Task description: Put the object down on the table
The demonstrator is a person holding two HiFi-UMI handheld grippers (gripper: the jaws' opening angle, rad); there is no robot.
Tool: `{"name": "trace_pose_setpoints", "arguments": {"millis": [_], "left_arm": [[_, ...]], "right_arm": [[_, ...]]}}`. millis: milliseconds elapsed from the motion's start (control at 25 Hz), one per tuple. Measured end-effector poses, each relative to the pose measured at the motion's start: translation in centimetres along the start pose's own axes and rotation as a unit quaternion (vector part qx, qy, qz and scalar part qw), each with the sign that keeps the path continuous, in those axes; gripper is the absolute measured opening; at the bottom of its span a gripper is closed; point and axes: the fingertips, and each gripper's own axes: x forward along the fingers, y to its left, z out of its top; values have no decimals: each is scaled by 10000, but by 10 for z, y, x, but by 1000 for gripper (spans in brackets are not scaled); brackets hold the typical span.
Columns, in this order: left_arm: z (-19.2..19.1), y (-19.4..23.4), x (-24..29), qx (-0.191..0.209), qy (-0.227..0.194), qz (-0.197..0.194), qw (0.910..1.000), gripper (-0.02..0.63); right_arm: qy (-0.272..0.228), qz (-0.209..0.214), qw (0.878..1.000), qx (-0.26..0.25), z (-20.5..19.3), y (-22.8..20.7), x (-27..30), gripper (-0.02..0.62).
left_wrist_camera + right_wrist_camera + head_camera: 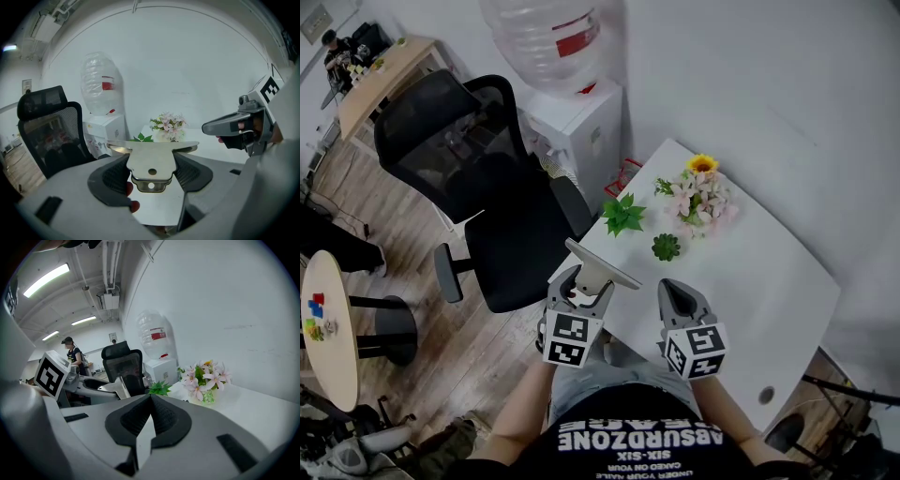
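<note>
A flat T-shaped metal plate [602, 265] with a hole in its tab is held in my left gripper [581, 292], which is shut on the tab. It hangs in the air over the near left edge of the white table [759, 272]. In the left gripper view the plate [151, 158] lies level between the dark pads [112, 177], its wide bar pointing ahead. My right gripper [677, 298] hovers beside it over the table, shut with nothing in it; its pads [136, 416] meet at the tip.
Pink flowers [703, 197], a leafy green plant [623, 214] and a small succulent [666, 247] stand at the table's far end. A black office chair [487, 197] and a water dispenser [572, 112] are to the left. A cable hole [766, 396] sits near the right front.
</note>
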Motion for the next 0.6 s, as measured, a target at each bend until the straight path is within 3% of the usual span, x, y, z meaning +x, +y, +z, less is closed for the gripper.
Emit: {"name": "trace_pose_setpoints", "arguments": {"millis": [600], "left_arm": [[-16,-1,12,-102,205,-55,9997,286]], "right_arm": [[63,21,10000,25,-5,-2,3,-3]]}}
